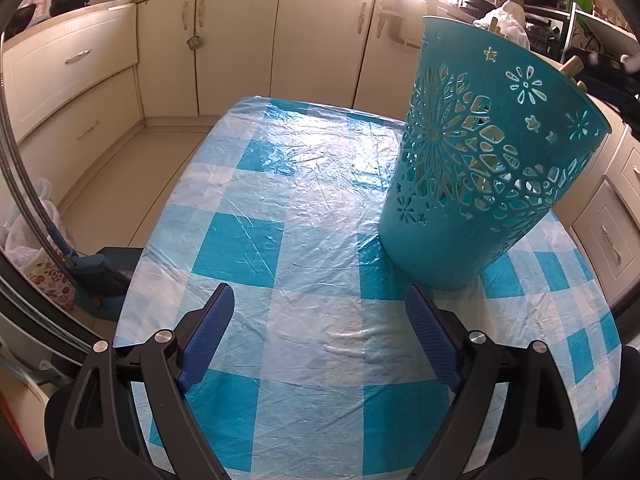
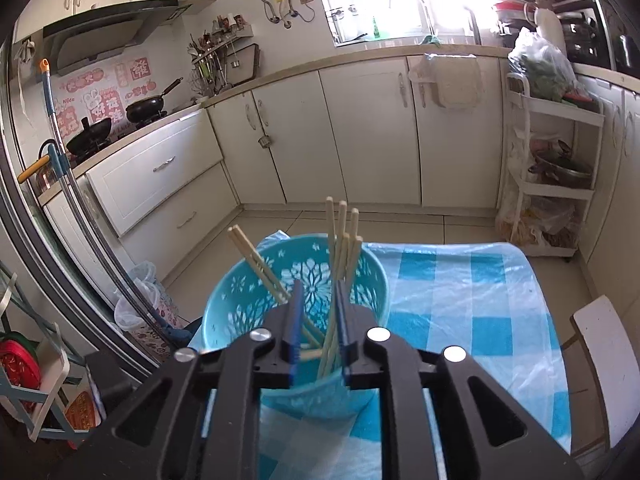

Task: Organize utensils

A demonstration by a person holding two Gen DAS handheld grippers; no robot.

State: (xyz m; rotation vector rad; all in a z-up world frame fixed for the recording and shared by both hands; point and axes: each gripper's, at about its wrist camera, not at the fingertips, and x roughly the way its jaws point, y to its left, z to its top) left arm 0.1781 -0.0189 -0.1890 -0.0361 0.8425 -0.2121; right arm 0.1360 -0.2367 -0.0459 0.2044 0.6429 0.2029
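A teal perforated basket [image 1: 480, 160] stands on the blue-and-white checked table cover [image 1: 300, 200], to the right in the left wrist view. My left gripper [image 1: 320, 304] is open and empty, low over the table just left of the basket's base. In the right wrist view the basket [image 2: 240, 312] holds several pale wooden chopsticks [image 2: 340, 248], which lean against its far rim. My right gripper [image 2: 318, 296] hovers over the basket's mouth with its jaws a small gap apart. Nothing is gripped between them; chopsticks show through the gap.
Cream kitchen cabinets [image 2: 360, 132] run along the far walls. A white shelf trolley [image 2: 552, 176] stands beyond the table's far right corner. A white chair [image 2: 604, 352] is at the table's right. A mop [image 1: 92, 268] and bagged bins [image 2: 140, 308] stand at the left.
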